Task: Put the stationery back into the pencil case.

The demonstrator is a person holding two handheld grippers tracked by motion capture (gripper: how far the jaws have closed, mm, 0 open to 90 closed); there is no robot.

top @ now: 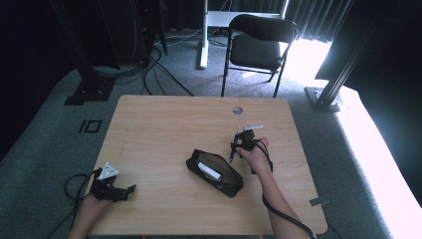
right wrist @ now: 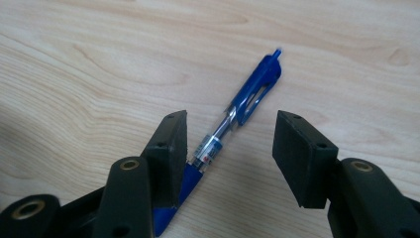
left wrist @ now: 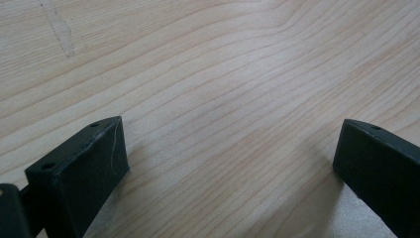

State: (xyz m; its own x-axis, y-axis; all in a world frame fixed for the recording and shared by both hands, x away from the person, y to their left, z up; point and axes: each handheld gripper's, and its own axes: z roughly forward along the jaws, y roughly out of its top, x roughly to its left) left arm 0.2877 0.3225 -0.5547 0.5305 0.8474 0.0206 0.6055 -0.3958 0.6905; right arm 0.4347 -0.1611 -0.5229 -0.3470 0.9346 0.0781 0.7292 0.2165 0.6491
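The pen point(right wrist: 233, 126) is judged light, stiff and smooth, so it can roll or slip; the middle of its barrel, below the clip, is the best place to be gripped. It lies on the table point(top: 164, 124), right of the open pouch point(top: 215, 173), between the jaws of the right gripper point(right wrist: 230, 148), which stand apart and are not pressed on it. This gripper is pointed steeply down at the table. The left gripper point(left wrist: 230, 163) is held low at the near left corner, wide open and empty.
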